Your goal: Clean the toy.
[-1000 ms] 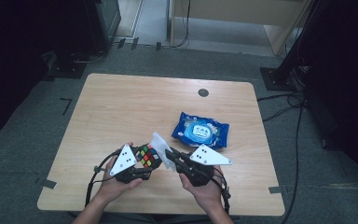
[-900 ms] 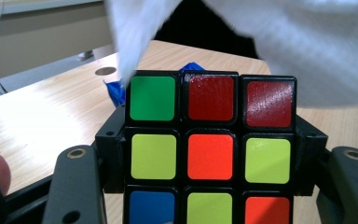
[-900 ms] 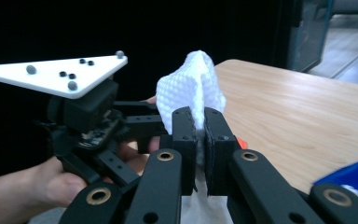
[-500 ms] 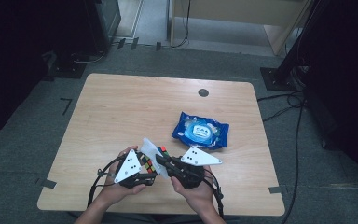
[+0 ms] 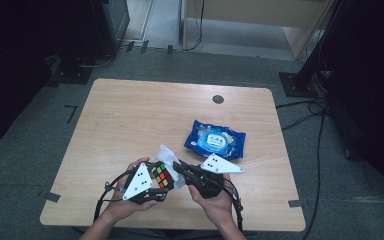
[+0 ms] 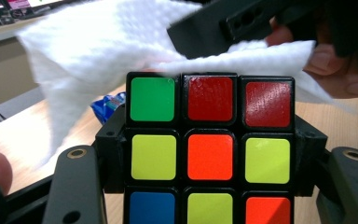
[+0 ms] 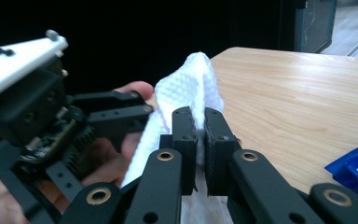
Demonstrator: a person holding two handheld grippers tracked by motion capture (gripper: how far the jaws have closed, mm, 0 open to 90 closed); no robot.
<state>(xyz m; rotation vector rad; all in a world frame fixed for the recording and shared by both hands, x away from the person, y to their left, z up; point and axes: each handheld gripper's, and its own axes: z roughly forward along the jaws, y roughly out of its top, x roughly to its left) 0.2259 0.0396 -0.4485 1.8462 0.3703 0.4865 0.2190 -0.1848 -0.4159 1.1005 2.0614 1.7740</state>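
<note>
Clamping a cube (image 6: pixel 209 154) between its two black jaws, the left gripper (image 5: pixel 152 182) holds it above the near edge of the table (image 5: pixel 130 120). In the left gripper view the jaws press on the cube's left and right sides at the middle row. The face toward that camera shows a green and two red squares in the top row, yellow, orange, yellow in the middle row, and blue, yellow, orange below. In the high view the cube (image 5: pixel 163 175) sits between the two hands, just beside the right gripper's tip.

The right gripper (image 7: pixel 200 140) has its jaws pressed together on a white tissue (image 7: pixel 186 95); a fold of it rises above the jaw tips and more hangs beneath them. In the left gripper view the tissue (image 6: pixel 98 51) lies draped over the cube's top edge, touching it, with the right gripper's jaw on top of the tissue.

A blue wipes pack (image 5: pixel 214 140) lies flat on the table, beyond the right gripper and apart from it. A dark round cable port (image 5: pixel 218 99) sits near the table's far edge. Each gripper carries a white three-cornered plate and trails a black cable toward the near edge.
</note>
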